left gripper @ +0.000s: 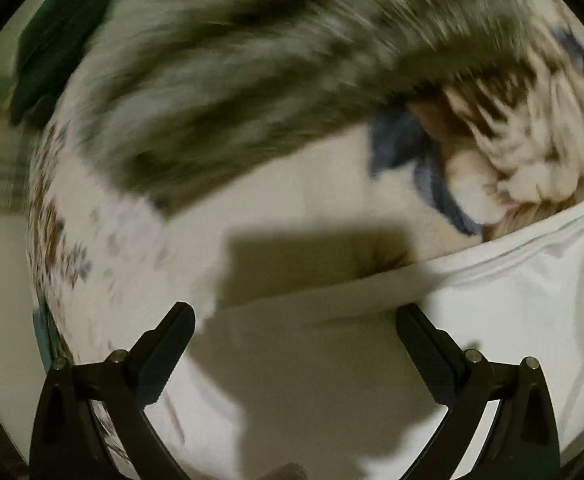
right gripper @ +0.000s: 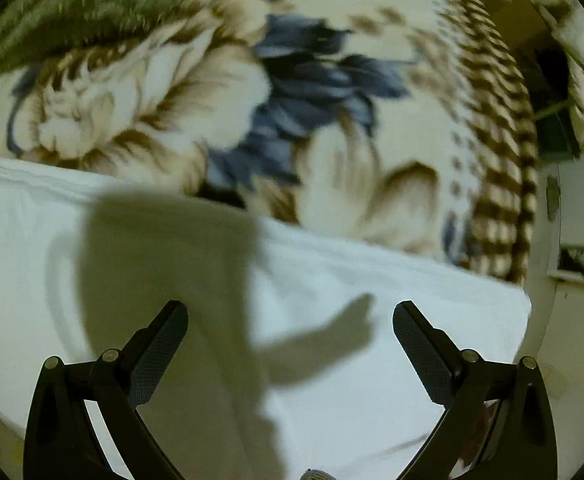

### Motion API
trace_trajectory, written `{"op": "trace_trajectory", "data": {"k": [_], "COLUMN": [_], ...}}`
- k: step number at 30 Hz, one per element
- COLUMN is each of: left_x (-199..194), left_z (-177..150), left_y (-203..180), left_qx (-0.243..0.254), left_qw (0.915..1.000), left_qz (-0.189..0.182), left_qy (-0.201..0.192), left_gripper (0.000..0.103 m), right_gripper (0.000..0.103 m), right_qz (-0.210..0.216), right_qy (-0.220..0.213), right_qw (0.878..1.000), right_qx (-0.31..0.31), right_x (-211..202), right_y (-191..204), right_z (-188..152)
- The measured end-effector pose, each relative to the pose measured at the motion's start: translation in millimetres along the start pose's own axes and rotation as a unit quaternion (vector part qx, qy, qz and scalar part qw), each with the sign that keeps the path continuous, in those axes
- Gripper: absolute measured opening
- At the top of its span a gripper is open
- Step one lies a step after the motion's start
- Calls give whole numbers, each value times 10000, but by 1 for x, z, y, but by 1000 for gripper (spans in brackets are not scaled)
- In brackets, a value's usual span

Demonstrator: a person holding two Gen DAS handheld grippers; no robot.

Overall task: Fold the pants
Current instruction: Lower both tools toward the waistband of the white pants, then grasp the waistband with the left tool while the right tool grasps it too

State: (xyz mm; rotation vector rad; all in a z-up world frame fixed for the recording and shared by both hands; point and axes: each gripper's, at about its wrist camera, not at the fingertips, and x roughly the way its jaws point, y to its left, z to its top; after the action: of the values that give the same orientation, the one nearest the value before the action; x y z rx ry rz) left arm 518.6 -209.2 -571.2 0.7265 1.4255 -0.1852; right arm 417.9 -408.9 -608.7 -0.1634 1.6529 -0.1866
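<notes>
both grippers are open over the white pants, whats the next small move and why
Probably lower the right gripper onto the white pants and close on an edge. Its jaws are wide apart with nothing between them, the left gripper is likewise empty, and the fabric lies flat on the floral blanket.

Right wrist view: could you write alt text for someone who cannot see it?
The open right tool hangs over white pants spread flat, holding nothing, and a dark shadow falls across the cloth. Beyond the pants lies a cream blanket with brown and blue flowers; the picture is motion-blurred.
</notes>
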Motion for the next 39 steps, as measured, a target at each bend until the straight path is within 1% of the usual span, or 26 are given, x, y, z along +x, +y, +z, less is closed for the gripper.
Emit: {"op": "trace_trajectory", "data": {"k": [3,4,5,6,7,8,10,11,12,13,15,16,17,21,25,28,31,33,34,35,36,37,38,39], "left_x": [10,12,13,13,12,9,2,0,-2,-4,-13,-19,-25,-53,-83,-109,-130,-142,-144,-153,-156,-161,-162,-162], "left_z": [5,6,7,7,6,4,0,-1,-3,-5,-9,-10,-13,-24,-39,-57,-66,-82,-93,-108,-121,-136,-153,-164], "left_y": [-10,-10,-8,-6,-4,-3,-9,-12,-14,-15,-14,-18,-15,-7,2,5,0,8,12,10,10,10,8,6], "left_qx": [336,382,393,378,348,326,516,561,582,601,539,504,418,95,-158,-421,-648,-819,-934,-1021,-1099,-1197,-1276,-1341], "left_qw": [9994,9992,9989,9981,9961,9941,9923,9922,9923,9923,9926,9928,9929,9923,9908,9881,9853,9828,9808,9793,9780,9762,9749,9739], "left_qz": [-26,-94,-249,-496,-815,-1036,-1127,-1107,-1082,-1074,-1049,-1033,-1043,-1079,-1069,-1122,-1153,-1185,-1234,-1259,-1272,-1320,-1370,-1401], "left_qy": [-17,-20,-11,11,35,37,-60,-92,-125,-160,-277,-330,-391,-606,-821,-962,-1080,-1154,-1186,-1211,-1236,-1235,-1204,-1180], "left_gripper": [102,97,91,71,49,42,21,19,13,7,6,6,5,5,5,5,5,5,5,5,5,5,5,5], "right_gripper": [103,103,103,102,97,93,74,68,57,44,26,20,18,10,8,8,7,7,7,7,7,7,7,7], "right_qz": [35,50,88,157,234,331,569,621,687,697,663,662,677,849,826,887,899,915,921,930,912,898,917,924], "right_qy": [10,-2,-5,17,19,10,30,33,15,-33,-149,-211,-229,-415,-654,-852,-1045,-1169,-1222,-1287,-1347,-1383,-1423,-1439], "right_qw": [9994,9990,9986,9982,9978,9973,9956,9951,9942,9937,9939,9944,9948,9950,9943,9924,9904,9888,9880,9871,9865,9861,9853,9850], "right_qx": [-354,-436,-520,-584,-618,-655,-745,-771,-826,-879,-871,-797,-724,-332,-137,56,130,167,185,198,199,197,213,222], "right_x": [15,17,18,20,20,20,18,17,15,12,7,4,1,-13,-40,-65,-87,-101,-107,-113,-112,-112,-120,-114], "right_y": [9,10,11,11,10,10,10,10,12,14,14,10,12,-10,-19,-24,-23,-15,2,10,9,16,19,22], "right_z": [16,20,24,28,31,33,36,37,37,38,38,38,39,29,11,-5,-32,-52,-57,-66,-75,-78,-98,-101]}}
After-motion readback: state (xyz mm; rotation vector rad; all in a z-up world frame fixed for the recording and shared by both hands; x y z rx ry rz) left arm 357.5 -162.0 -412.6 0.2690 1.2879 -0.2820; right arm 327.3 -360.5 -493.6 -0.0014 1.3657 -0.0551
